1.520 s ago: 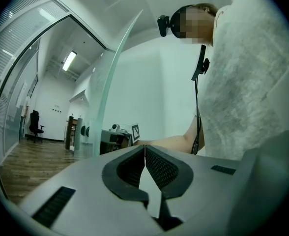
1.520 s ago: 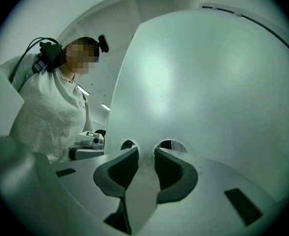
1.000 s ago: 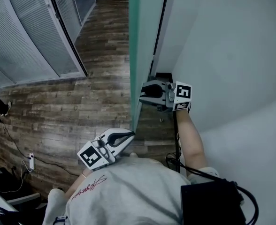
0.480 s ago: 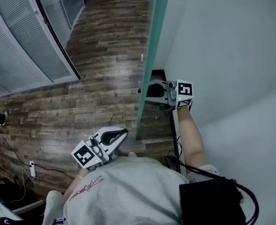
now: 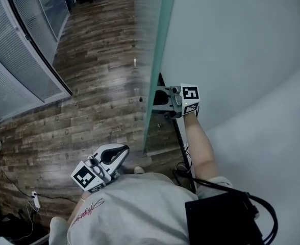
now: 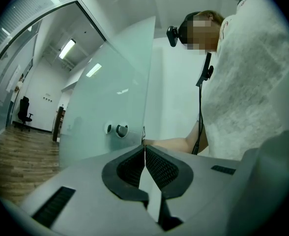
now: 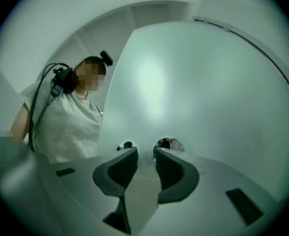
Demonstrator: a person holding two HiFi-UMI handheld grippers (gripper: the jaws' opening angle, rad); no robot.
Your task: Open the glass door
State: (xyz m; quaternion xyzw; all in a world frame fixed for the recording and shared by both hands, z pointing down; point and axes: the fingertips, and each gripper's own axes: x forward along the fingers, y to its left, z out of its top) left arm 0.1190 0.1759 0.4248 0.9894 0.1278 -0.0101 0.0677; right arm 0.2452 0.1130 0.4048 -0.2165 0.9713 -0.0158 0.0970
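Tall frosted glass door [image 5: 157,45], edge-on up the middle of the head view, between dark wooden plank floor [image 5: 99,60] on its left and plain white wall [image 5: 252,60] on its right. At its wall-side face, right gripper [image 5: 156,97] on an outstretched bare forearm [image 5: 198,142]. Jaws moderately apart, just eased a little wider, nothing clamped between the pads, tips near two round metal fittings [image 7: 169,143] in the glass. Low by the pale shirt [image 5: 134,208], apart from the door, left gripper [image 5: 124,148]: jaws pressed together, empty. Far left, glazed partition with slatted blinds [image 5: 17,60].
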